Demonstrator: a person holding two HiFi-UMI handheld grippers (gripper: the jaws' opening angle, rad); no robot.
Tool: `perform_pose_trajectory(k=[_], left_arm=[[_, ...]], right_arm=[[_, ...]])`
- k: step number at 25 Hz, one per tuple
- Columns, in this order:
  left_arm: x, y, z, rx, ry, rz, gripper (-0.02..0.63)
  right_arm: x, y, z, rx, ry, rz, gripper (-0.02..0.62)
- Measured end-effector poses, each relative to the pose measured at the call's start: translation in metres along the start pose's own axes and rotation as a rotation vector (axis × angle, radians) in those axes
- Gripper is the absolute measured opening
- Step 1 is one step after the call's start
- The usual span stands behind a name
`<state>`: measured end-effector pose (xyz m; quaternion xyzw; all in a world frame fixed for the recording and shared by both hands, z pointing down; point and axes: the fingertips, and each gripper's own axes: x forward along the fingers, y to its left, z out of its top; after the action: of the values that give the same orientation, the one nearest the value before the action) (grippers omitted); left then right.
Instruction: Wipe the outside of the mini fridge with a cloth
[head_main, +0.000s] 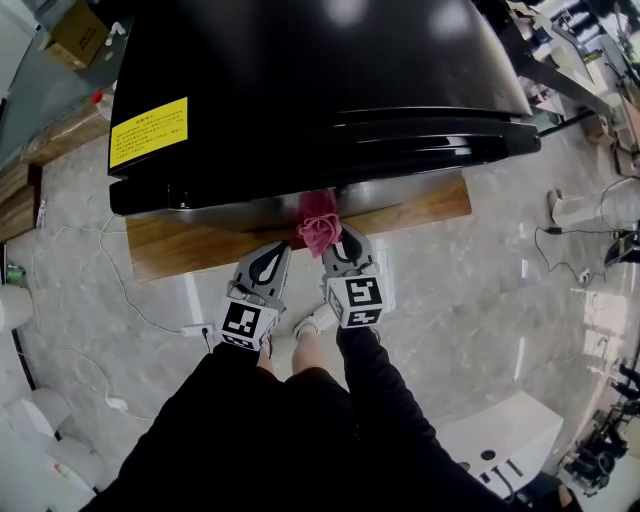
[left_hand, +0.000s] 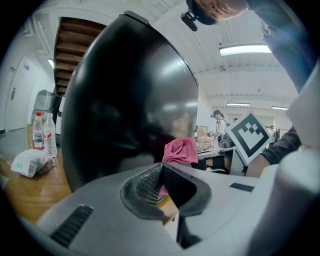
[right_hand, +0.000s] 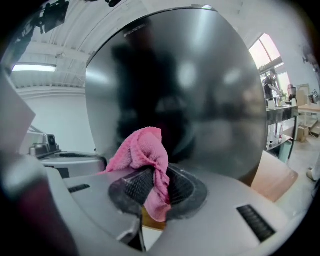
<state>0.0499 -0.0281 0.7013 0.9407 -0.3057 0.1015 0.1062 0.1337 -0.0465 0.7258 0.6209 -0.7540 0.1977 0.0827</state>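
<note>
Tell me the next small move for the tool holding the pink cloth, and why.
Probably ease the right tool forward until the crumpled pink terry cloth presses on the glossy black mini fridge, ready for a sideways stroke. The cloth is clamped in its jaws and bunched close to the lower front of the door, but firm contact cannot be confirmed. The left tool is shut and empty.

Hand-held gripper (right_hand: 152, 192) pinches pink cloth (right_hand: 145, 152) against black fridge (right_hand: 200, 85)
</note>
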Motion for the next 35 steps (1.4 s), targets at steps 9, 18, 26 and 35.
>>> perform_pose_trajectory(k=[9, 18, 26, 35], left_arm=[[0.079, -0.078, 0.016, 0.016, -0.01, -0.069, 0.006], [0.135, -0.153, 0.051, 0.078, -0.022, -0.148, 0.006], [0.126, -0.22, 0.123, 0.094, -0.036, -0.244, 0.006], [0.095, -0.282, 0.211, 0.099, -0.094, -0.385, 0.006]], right_arm=[[-0.036, -0.125, 0.009, 0.04, -0.012, -0.111, 0.064], [-0.062, -0.221, 0.023, 0.068, -0.027, -0.16, 0.063], [-0.15, -0.214, 0.085, -0.057, -0.1, -0.131, 0.063], [-0.254, -0.192, 0.158, -0.152, -0.184, -0.175, 0.063]])
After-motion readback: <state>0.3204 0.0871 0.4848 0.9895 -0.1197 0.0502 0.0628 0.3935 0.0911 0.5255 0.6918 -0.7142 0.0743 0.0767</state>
